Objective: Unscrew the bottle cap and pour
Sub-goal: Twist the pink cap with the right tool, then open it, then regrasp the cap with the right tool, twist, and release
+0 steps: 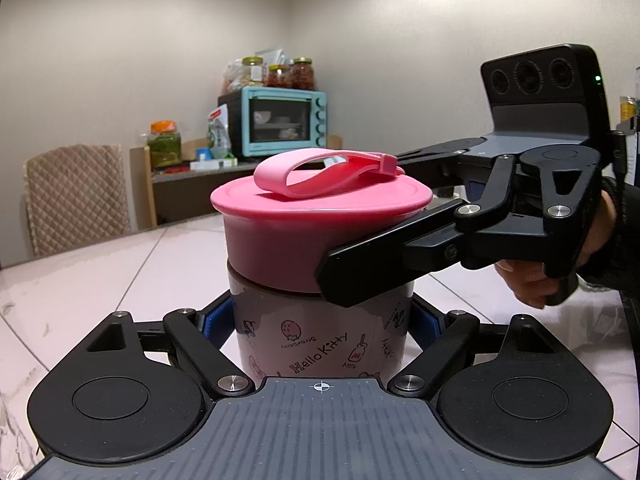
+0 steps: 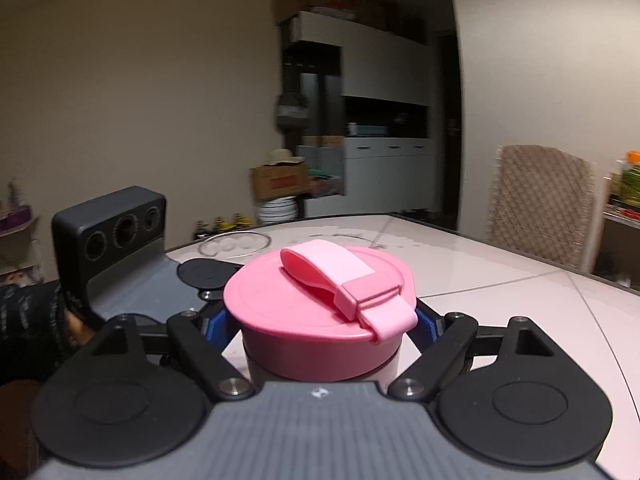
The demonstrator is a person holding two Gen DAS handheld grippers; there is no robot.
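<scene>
- Bottle [image 1: 320, 340]: upright on the pale tiled table [image 1: 100, 272], body printed with cartoon figures and lettering. It stands between the jaws of the left gripper [image 1: 320, 320]; the blue pads [image 1: 214, 324] press its body on both sides, below the cap.
- Left gripper state: closed on the bottle body, jaws held apart only by the bottle's width.
- Pink cap [image 1: 304, 240]: seated on the bottle top, a looped pink strap [image 1: 320, 174] lying across its lid. A narrow dark seam shows where cap meets body.
- Right gripper [image 2: 320, 320]: comes in from the side and sits higher than the left one. Its jaws are clamped on the cap's side wall, one finger [image 1: 368, 268] across the near face of the cap, the other behind it.
- Right wrist view: cap fills the space between the jaws, blue pads [image 2: 220, 320] against it on either side; strap end hangs over the rim towards the camera.
- A hand [image 1: 532, 280] in a dark sleeve grips the right gripper's handle.
- Beyond the jaws, well apart: a quilted chair back [image 1: 76, 196] and a teal oven [image 1: 280, 124] with jars [image 1: 280, 74] on top.
</scene>
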